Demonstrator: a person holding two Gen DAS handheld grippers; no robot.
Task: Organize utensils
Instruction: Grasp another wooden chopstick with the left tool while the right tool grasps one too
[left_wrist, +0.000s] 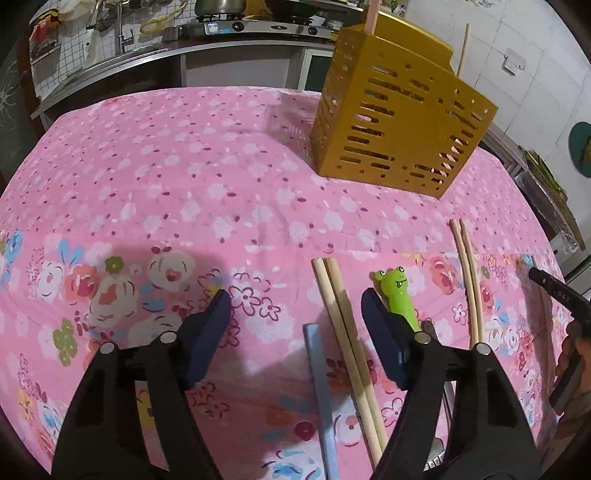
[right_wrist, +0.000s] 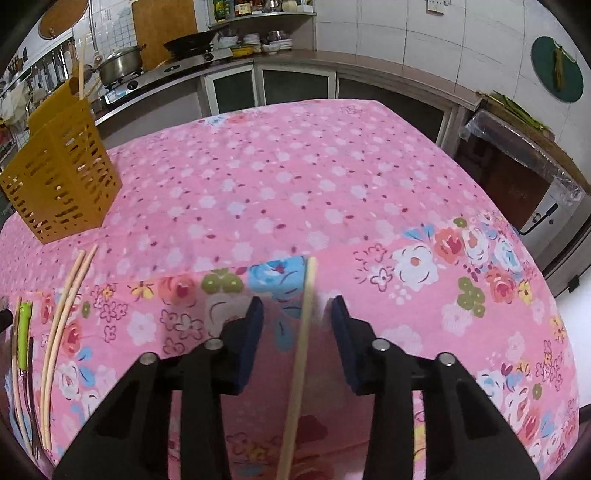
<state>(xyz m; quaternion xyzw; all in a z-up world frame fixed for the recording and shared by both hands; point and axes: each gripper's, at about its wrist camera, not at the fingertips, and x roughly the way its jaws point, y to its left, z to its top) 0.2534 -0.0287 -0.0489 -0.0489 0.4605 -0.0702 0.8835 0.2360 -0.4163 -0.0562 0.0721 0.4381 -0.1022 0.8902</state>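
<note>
A: How much is sorted?
B: Little: the yellow caddy (left_wrist: 399, 122) holds a few sticks; chopsticks (left_wrist: 347, 332) and frog utensil (left_wrist: 397, 295) lie loose on the counter (left_wrist: 184, 166)

A: Grippers?
B: Left gripper (left_wrist: 295, 317) wide over chopsticks; right gripper (right_wrist: 297, 317) narrower, straddling a single chopstick (right_wrist: 301, 354), not yet gripping

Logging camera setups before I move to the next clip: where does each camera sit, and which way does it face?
Left wrist: on the left tongs, angled down at the pink tablecloth, with chopsticks and a blue stick between the open fingers.
Right wrist: on the right tongs, angled down, a single chopstick between the fingers.
Shared: the yellow utensil holder, frog-handled utensil, tablecloth.
</note>
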